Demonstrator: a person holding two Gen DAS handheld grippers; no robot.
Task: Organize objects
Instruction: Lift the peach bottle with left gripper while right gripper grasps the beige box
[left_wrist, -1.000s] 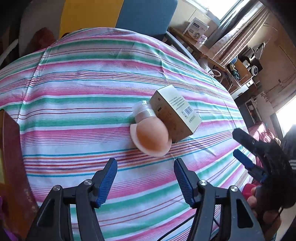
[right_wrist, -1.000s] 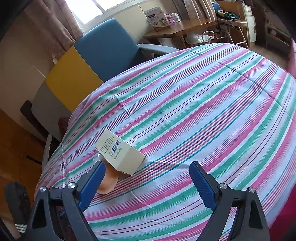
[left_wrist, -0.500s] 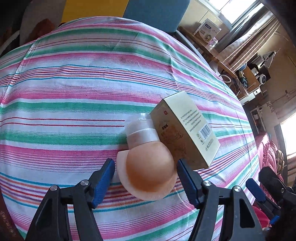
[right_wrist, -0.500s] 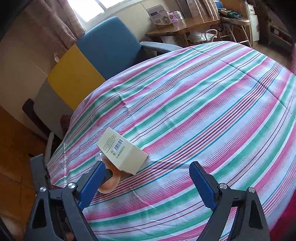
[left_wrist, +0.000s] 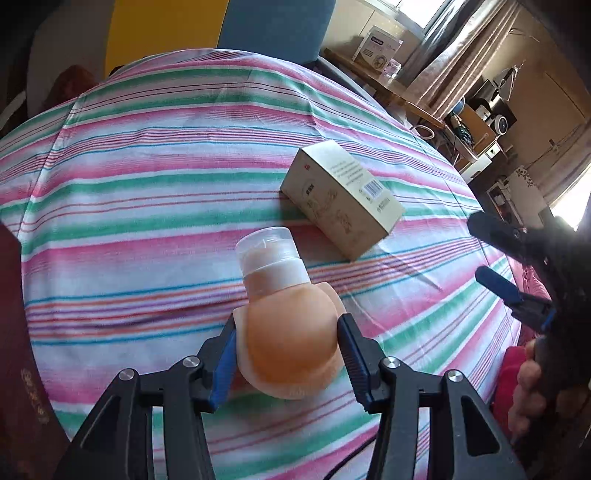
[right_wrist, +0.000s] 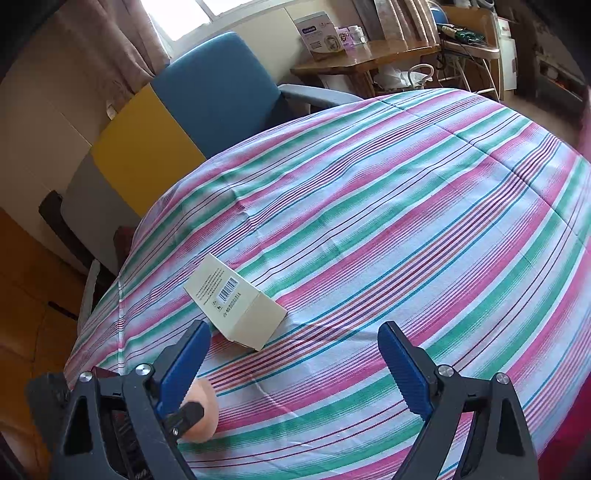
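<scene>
Barcode showing on the beige carton (right_wrist: 236, 299) near the striped tablecloth's (right_wrist: 406, 221) left edge, small print beside it too fine to read. Lettering on the purple-white box (right_wrist: 317, 35) on the far desk is blurred.

In the right wrist view the bottle (right_wrist: 202, 415) is mostly hidden behind the right gripper's (right_wrist: 293, 363) left finger; only a peach bulge shows. The print on the box (left_wrist: 341, 197) is too small to read. In the left wrist view the hand (left_wrist: 528, 391) is cut off by the right edge.
</scene>
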